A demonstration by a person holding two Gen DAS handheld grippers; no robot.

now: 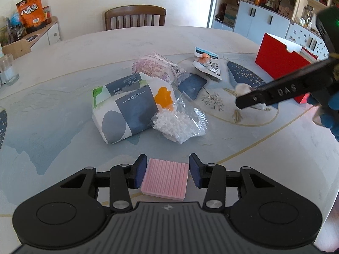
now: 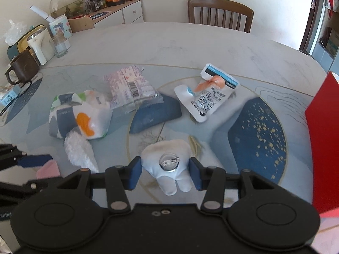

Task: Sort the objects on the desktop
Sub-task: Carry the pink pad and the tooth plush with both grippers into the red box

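A pink ribbed pad (image 1: pixel 165 178) lay flat on the desk (image 1: pixel 63 127) between the fingers of the left gripper (image 1: pixel 167 171), which stood apart on either side of it with small gaps, gripping nothing. A white tooth-shaped plush with a metal pin badge (image 2: pixel 167 167) lay between the spread fingers of the right gripper (image 2: pixel 165 173); contact could not be determined. Behind were a tissue pack (image 1: pixel 125 110), a clear bag of white beads (image 1: pixel 178 124), a pink-printed packet (image 1: pixel 154 67) and a white pouch (image 2: pixel 208 95). A red box (image 1: pixel 281 63) stood to the right.
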